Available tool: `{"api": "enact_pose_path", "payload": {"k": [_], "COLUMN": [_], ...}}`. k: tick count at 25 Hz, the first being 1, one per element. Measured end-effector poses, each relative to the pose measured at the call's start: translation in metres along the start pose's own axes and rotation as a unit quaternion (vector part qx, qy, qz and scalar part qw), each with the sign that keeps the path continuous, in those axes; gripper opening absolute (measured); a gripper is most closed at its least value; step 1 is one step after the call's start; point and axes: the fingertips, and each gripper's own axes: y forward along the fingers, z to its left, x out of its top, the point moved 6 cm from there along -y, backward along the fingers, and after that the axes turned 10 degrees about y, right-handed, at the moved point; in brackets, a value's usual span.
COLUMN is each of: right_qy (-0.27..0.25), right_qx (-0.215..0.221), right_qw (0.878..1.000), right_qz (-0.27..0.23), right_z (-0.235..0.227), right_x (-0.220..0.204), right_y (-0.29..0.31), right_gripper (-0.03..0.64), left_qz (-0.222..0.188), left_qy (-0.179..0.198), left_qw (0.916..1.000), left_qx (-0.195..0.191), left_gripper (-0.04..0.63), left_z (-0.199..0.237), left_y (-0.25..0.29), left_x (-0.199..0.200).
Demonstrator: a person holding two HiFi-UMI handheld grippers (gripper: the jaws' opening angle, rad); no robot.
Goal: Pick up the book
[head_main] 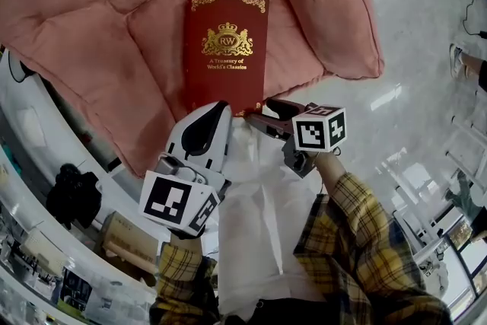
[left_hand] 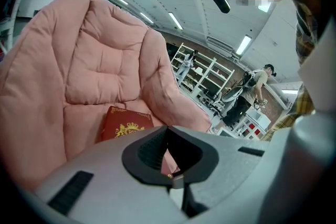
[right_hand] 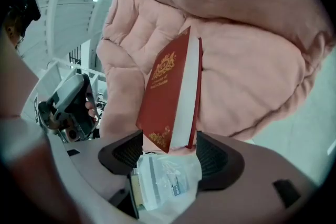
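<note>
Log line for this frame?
book: on cushion | right gripper: open, book corner between jaws | left gripper: shut, empty

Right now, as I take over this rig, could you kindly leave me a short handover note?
Red hardcover book with gold crest: lies cover up on the pink quilted cushion.
Right tool: open, jaws either side of the book's near end, not pressing.
Left tool: shut, empty, tip by the same end.
Done: approach. Left: close the right tool on the book, then lift.
</note>
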Motion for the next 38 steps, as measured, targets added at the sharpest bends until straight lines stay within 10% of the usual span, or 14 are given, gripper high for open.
{"api": "enact_pose_path", "payload": {"k": [12, 23, 38], "right_qy": [0.122, 0.132, 0.097], "right_qx": [0.098, 0.201, 0.141], "right_qw": [0.988, 0.97, 0.985], "right_qz": [0.015, -0.017, 0.001], "right_z": [-0.023, -0.008, 0.012], "right_x": [-0.009, 0.016, 0.045], "right_y": [0.03, 0.033, 0.053], "right_gripper": [0.308, 0.307, 0.296], "left_qz": [0.008, 0.012, 0.006], "left_qy": [-0.008, -0.006, -0.005], "left_qw": [0.9999, 0.9999, 1.0], "left_qx": [-0.008, -0.002, 0.006], "left_gripper": [0.005, 0.005, 0.005], "left_z": [0.0, -0.001, -0.004], "left_y": [-0.001, -0.001, -0.003], "left_x": [-0.017, -0.031, -0.024]}}
